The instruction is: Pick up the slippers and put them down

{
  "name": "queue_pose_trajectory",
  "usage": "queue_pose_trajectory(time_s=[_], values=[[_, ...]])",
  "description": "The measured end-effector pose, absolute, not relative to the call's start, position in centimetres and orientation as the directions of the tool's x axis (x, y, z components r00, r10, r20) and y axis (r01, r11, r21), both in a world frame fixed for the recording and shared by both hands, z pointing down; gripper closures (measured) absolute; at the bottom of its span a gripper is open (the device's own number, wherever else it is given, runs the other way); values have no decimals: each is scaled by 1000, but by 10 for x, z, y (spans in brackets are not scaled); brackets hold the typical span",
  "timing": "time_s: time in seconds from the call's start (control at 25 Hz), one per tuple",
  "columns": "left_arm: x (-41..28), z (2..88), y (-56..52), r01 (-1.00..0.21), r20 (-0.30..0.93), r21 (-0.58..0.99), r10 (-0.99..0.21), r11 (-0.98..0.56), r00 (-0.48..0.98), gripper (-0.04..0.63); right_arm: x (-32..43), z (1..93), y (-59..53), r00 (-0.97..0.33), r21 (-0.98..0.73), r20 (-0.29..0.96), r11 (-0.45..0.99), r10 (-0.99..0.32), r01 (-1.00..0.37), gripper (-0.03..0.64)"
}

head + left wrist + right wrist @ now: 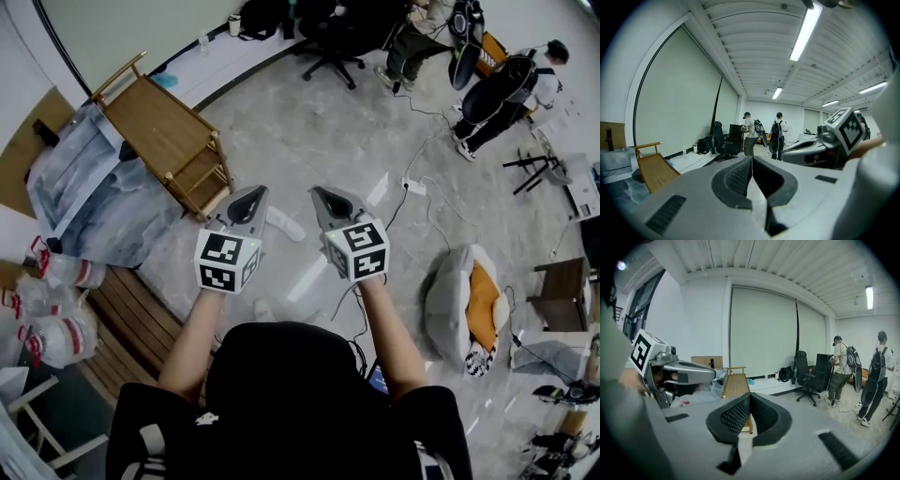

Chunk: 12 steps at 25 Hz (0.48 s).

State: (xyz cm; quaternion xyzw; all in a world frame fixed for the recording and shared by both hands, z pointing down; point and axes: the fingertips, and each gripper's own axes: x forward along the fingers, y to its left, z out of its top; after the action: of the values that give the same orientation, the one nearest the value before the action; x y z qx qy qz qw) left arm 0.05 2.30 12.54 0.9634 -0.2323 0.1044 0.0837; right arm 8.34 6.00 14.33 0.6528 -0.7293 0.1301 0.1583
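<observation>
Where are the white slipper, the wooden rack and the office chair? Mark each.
white slipper (286, 224), head view, middle of its upper.
wooden rack (155, 127), head view, its top shelf.
office chair (324, 36), head view, its seat.

Left gripper (752, 160) lower centre, jaws together, nothing between. Right gripper (787, 151) at right. Two people (750, 135) centre. Wooden rack (654, 169) lower left.

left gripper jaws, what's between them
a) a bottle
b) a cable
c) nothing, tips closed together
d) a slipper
c: in the left gripper view the left gripper has its jaws meeting at the tips, with nothing caught between the pads.
</observation>
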Motion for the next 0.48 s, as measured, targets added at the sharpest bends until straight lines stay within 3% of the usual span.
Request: queue_pose_trajectory(time_s=[0.48], values=[[40, 101, 71, -504, 237, 109, -470, -857, 850, 589, 120, 113, 96, -146, -1, 354, 156, -924, -988, 618]])
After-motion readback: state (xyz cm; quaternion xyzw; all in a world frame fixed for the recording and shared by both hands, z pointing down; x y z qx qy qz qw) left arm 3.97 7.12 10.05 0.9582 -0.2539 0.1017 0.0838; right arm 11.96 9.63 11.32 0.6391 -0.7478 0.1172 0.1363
